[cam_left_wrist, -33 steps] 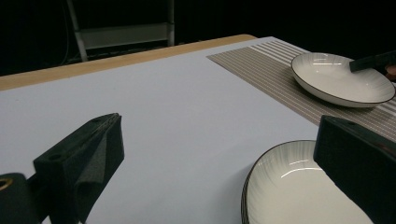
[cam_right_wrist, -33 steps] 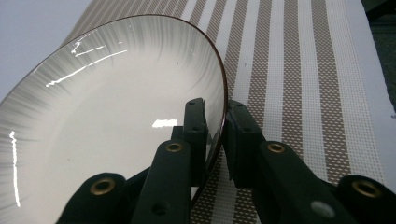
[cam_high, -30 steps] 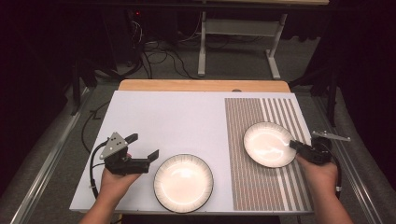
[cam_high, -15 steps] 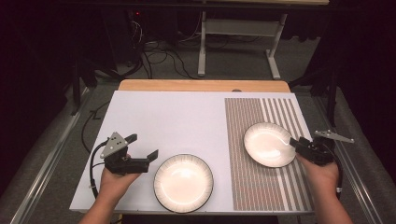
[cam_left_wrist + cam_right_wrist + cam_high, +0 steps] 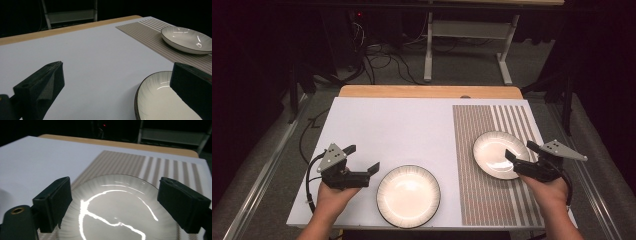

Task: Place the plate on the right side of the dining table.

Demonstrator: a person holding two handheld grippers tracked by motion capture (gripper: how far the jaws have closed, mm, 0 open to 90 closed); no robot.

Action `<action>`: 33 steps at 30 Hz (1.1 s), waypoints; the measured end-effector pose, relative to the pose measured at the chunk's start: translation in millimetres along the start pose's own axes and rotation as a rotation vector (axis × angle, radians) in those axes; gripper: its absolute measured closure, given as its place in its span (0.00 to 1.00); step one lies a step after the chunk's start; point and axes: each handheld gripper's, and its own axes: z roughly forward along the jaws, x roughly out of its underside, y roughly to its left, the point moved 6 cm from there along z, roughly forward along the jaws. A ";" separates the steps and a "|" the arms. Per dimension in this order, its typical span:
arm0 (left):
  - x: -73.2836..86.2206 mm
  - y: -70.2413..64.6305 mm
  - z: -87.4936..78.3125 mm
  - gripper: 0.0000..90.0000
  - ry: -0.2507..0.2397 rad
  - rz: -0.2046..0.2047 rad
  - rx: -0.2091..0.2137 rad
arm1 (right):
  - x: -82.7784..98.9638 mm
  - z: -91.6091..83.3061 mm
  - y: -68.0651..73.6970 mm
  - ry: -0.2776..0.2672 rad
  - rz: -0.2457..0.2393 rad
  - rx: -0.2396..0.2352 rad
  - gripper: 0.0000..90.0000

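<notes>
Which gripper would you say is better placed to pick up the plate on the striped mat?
Right. The right gripper is open at that plate's rim; the left gripper sits by the other plate.

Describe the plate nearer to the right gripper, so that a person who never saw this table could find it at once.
Start at the striped brown placemat that covers the right part of the white table. The plate lies on that mat, just ahead of the open right gripper. The other plate is larger and rests on the bare white surface near the front edge, not on the stripes.
</notes>
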 end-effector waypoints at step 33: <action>-8.5 -16.0 -11.3 0.00 -0.062 0.040 0.012 | -3.6 -14.3 88.1 -0.107 -0.127 -0.176 0.01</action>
